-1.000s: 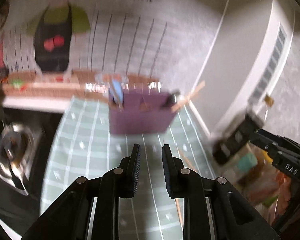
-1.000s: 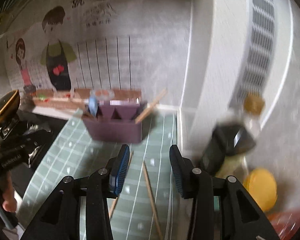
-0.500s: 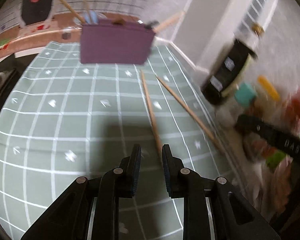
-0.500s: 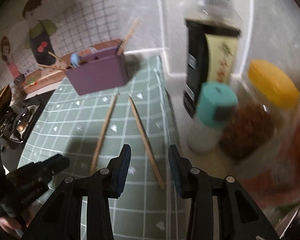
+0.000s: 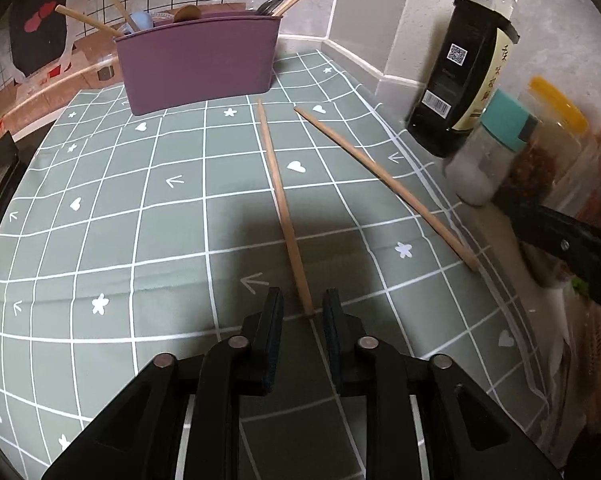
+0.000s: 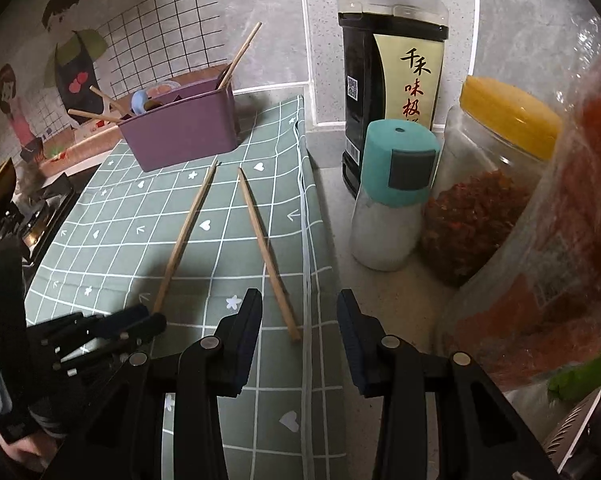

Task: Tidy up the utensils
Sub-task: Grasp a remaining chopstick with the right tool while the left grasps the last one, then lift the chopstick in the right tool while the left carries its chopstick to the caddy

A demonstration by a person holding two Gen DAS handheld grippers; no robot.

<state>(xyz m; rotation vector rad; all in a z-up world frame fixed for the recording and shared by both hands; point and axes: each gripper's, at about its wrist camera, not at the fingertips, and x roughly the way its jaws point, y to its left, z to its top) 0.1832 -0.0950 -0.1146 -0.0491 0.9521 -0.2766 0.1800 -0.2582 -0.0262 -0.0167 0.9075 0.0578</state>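
Two wooden chopsticks lie on the green checked mat (image 5: 140, 240). My left gripper (image 5: 302, 309) is low over the mat, with the near end of the left chopstick (image 5: 284, 208) between its jaws. They are closing, and a gap still shows on each side of the stick. In the right wrist view the left gripper (image 6: 156, 320) sits at that chopstick's (image 6: 184, 236) end. My right gripper (image 6: 298, 312) stands open around the near end of the right chopstick (image 6: 264, 248), not touching it. The purple utensil holder (image 5: 200, 68) stands at the mat's far edge with several utensils in it.
A dark sauce bottle (image 6: 392, 92), a shaker with a teal cap (image 6: 388, 200) and a yellow-lidded jar (image 6: 492, 184) crowd the counter right of the mat. A stove (image 6: 32, 216) lies off the mat's left edge. A tiled wall rises behind the holder.
Both grippers have come down and forward from high above the counter to the near ends of the two chopsticks. The holder now sits farther up in both views.
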